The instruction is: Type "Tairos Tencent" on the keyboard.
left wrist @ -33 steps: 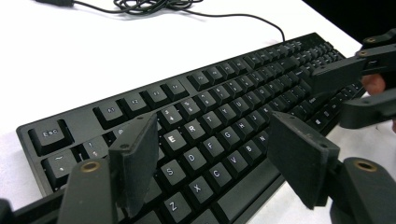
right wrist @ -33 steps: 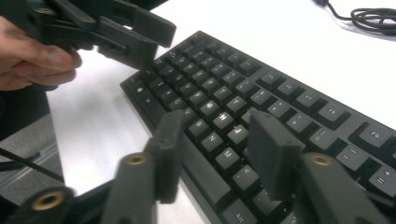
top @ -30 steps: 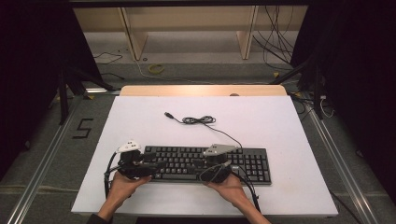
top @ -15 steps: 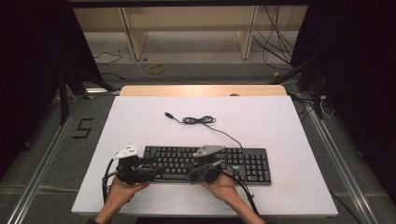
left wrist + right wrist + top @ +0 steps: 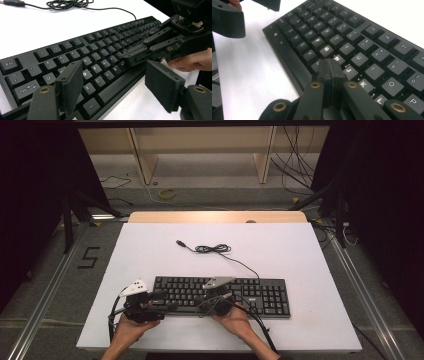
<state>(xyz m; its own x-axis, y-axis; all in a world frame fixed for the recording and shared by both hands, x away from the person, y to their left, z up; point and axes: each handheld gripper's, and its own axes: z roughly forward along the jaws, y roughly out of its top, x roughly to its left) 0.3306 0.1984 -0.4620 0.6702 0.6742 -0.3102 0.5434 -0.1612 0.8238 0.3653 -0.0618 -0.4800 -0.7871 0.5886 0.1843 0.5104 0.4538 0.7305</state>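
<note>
Open tongs [image 5: 113, 85] over keyboard [image 5: 75, 57]

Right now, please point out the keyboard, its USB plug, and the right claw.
keyboard [image 5: 260, 295]: high view, on its number-pad end.
USB plug [image 5: 179, 242]: high view, on the cable's free end.
right claw [image 5: 329, 68]: right gripper view, on the shut tips.

High view: fixed overhead, near side, looks forward-down on table [image 5: 300, 250]. Left, right gripper views: close, low, facing each other across keyboard [image 5: 100, 57] middle. All share keyboard's left-centre keys.
</note>
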